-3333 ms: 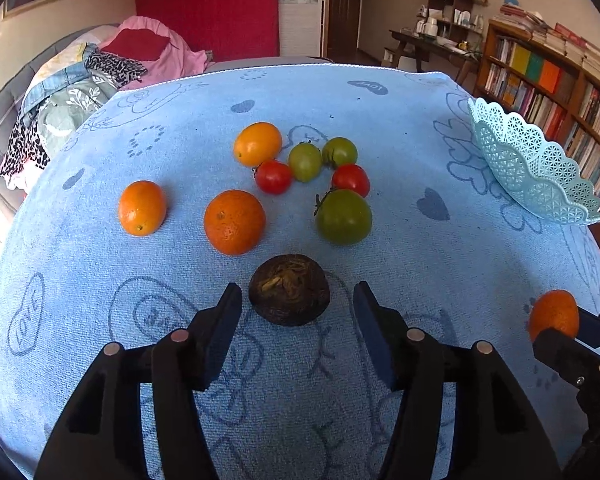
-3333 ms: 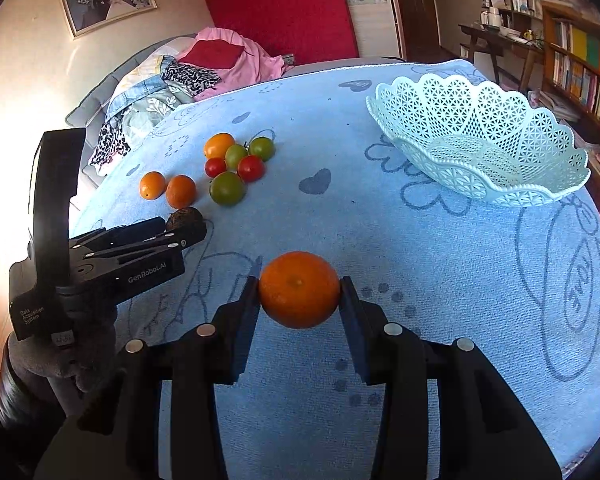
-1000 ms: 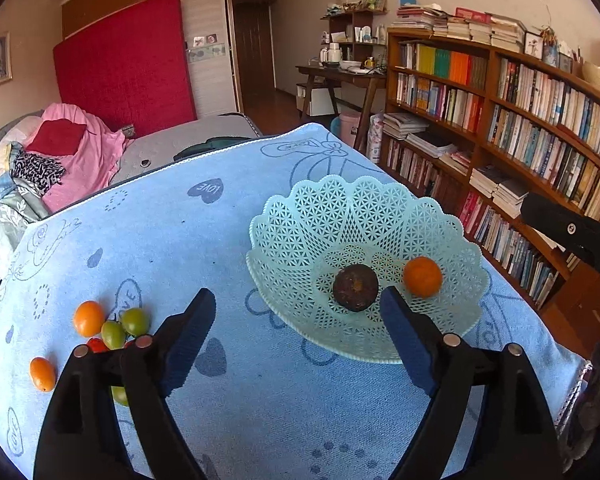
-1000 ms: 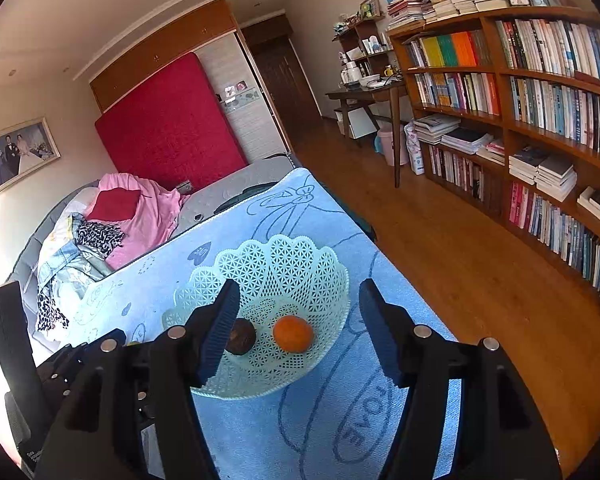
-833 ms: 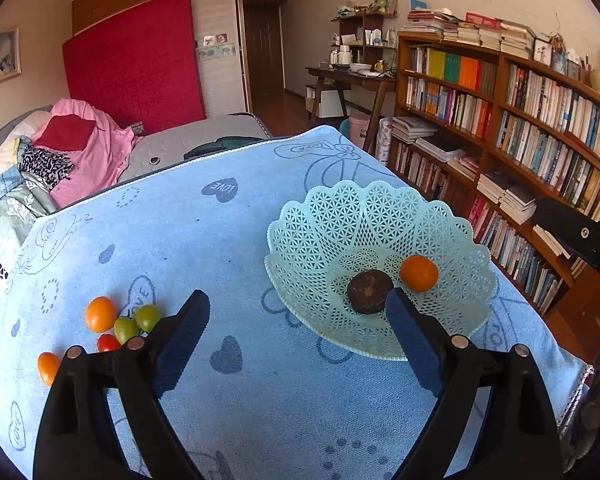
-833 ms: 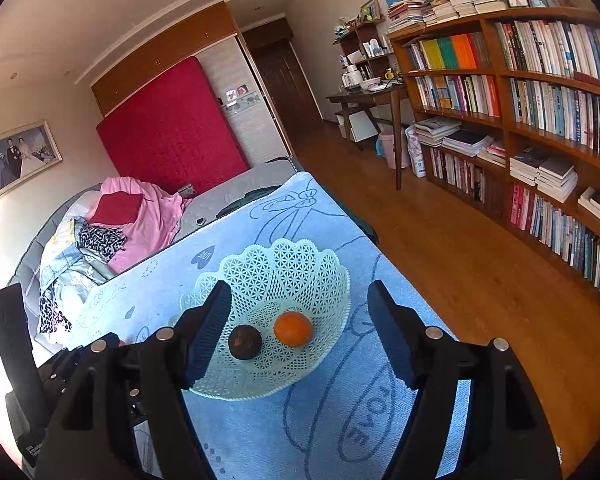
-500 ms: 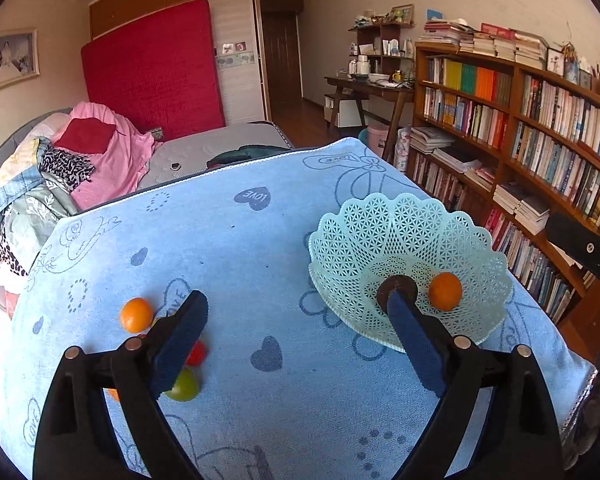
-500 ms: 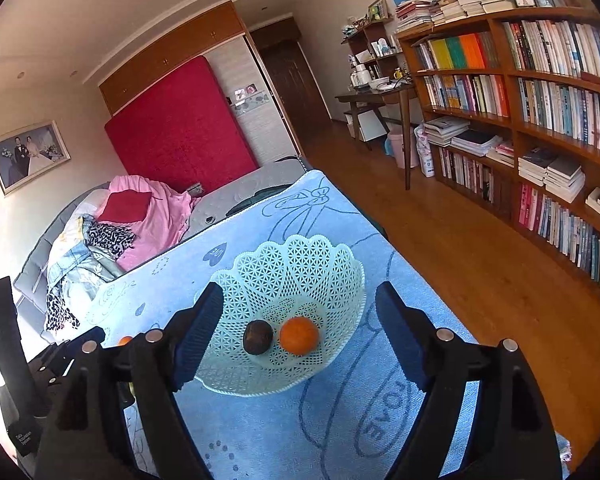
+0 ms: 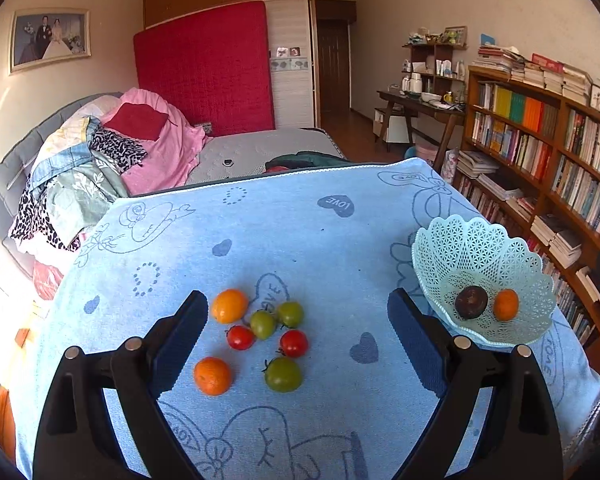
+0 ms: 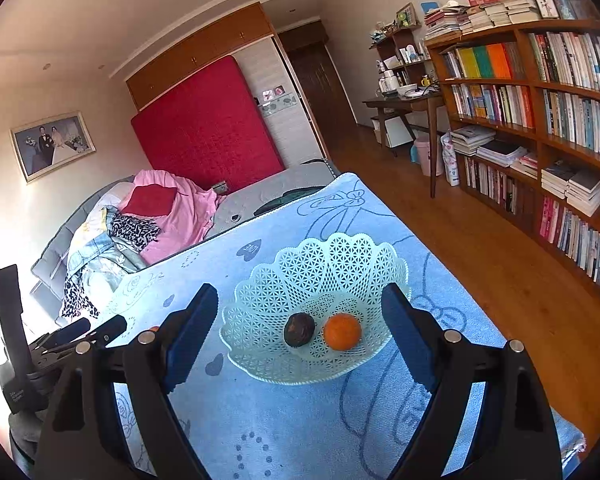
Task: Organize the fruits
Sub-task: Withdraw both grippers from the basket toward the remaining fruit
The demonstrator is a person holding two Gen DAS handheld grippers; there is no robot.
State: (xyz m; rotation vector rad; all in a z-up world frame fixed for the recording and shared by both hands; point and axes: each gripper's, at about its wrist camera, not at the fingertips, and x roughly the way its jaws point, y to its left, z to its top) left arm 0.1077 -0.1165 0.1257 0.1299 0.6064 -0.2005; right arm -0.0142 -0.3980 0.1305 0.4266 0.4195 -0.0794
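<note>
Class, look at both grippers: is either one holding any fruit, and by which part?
Nothing is held. The left gripper and right gripper are both open and empty.

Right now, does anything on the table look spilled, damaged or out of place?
Nothing spilled or tipped. The basket sits upright, holding an orange and a dark brown fruit whose wrinkled skin looks odd beside it.

Red mattress against wall, framed photo, bookshelves, possibly laundry heap
</note>
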